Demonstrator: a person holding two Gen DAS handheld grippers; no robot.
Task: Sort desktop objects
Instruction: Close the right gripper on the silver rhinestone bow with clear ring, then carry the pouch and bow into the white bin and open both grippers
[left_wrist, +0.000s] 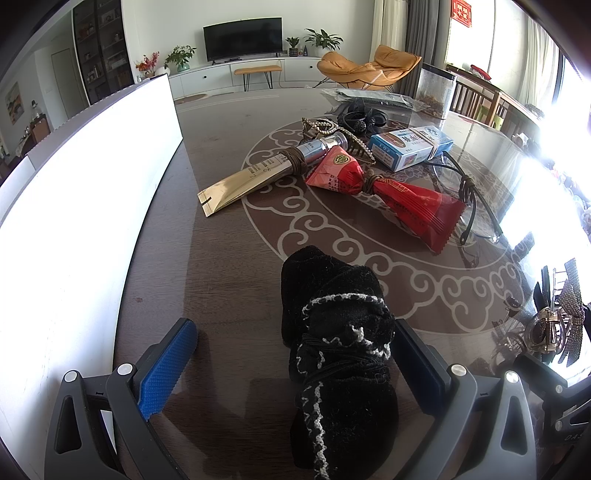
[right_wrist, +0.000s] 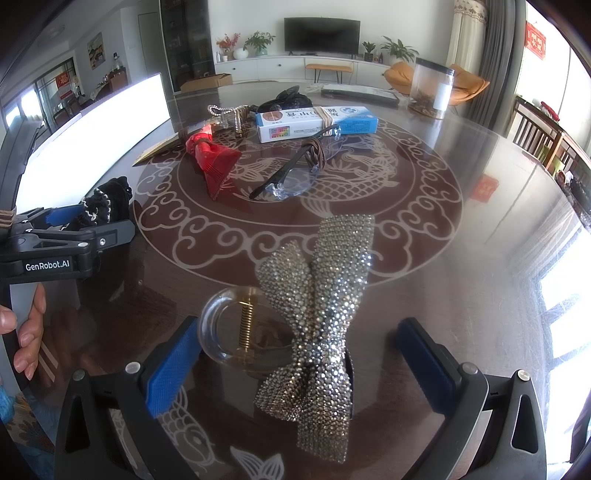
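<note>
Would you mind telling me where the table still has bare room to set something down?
Bare wood runs between the white box and the gold tube, down to the black sock. The far right of the table is bare too. The centre is crowded: red packet, glasses, blue-white carton.

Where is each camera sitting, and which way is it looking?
Left wrist: sits on the left tool, facing across the table toward the TV; its open fingers straddle a black sock.
Right wrist: sits on the right tool, facing the same way; its open fingers flank a sparkly bow clip. The left tool and a hand show at left.
Both see the red packet and blue box.
</note>
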